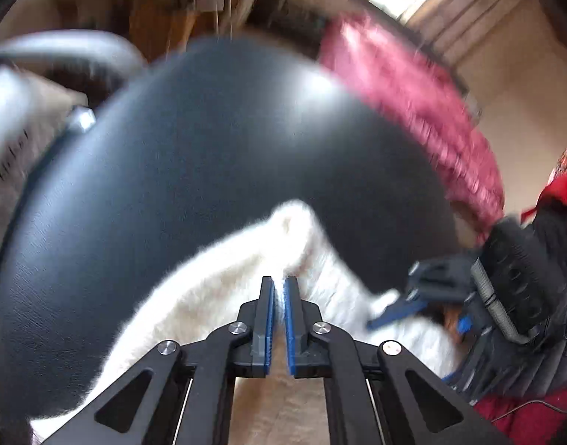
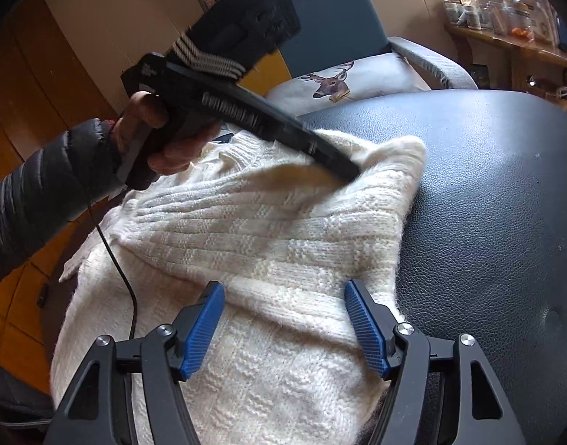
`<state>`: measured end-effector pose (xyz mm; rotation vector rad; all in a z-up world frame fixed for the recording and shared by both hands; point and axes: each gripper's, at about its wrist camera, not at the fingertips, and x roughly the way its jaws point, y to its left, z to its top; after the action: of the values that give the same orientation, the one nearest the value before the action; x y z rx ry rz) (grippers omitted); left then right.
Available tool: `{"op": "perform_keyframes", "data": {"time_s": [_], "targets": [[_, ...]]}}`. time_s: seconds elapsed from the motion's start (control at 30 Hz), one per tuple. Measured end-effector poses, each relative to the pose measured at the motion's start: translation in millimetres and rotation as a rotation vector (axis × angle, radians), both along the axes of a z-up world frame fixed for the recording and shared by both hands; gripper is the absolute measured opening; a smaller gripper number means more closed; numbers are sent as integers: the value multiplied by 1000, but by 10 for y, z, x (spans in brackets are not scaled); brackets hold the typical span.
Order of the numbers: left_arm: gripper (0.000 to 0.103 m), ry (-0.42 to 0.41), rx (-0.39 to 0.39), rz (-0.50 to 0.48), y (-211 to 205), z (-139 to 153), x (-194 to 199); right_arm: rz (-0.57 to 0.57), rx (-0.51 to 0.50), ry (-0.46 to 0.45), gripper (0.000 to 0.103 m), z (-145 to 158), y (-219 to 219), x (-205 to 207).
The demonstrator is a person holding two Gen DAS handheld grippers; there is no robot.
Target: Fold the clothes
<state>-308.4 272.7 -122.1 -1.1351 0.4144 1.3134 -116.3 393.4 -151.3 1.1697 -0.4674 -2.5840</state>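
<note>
A cream knitted sweater (image 2: 253, 256) lies partly folded on a black leather seat (image 2: 498, 193). My left gripper (image 1: 279, 282) is shut on a fold of the sweater (image 1: 224, 289) and lifts it slightly; in the right wrist view its tip (image 2: 352, 172) meets the fabric near the sweater's far corner. My right gripper (image 2: 283, 296) is open and hovers just above the sweater's near part, with nothing between its blue pads (image 2: 365, 326). In the left wrist view the right gripper (image 1: 391, 315) shows blurred at the right, over the sweater's edge.
The black seat (image 1: 194, 170) fills the left wrist view. A blue-grey armchair with a deer cushion (image 2: 331, 81) stands behind. A wooden shelf with jars (image 2: 506, 26) is at the far right. A pink blanket (image 1: 413, 104) lies beyond the seat. A black cable (image 2: 116, 259) hangs at the left.
</note>
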Motion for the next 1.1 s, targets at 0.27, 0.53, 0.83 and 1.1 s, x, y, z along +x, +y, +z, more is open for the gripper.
{"op": "perform_keyframes", "data": {"time_s": [0.27, 0.53, 0.83, 1.1], "targets": [[5, 55, -47, 174, -167, -306, -122, -19, 38, -13, 69, -4, -85, 37], [18, 8, 138, 536, -1045, 95, -88, -26, 27, -28, 69, 6, -68, 28], [19, 73, 7, 886, -2604, -22, 118, 0, -90, 33, 69, 584, -262, -304], [20, 98, 27, 954, -3006, -213, 272, 167, -328, -107, 69, 445, -1078, -1712]]}}
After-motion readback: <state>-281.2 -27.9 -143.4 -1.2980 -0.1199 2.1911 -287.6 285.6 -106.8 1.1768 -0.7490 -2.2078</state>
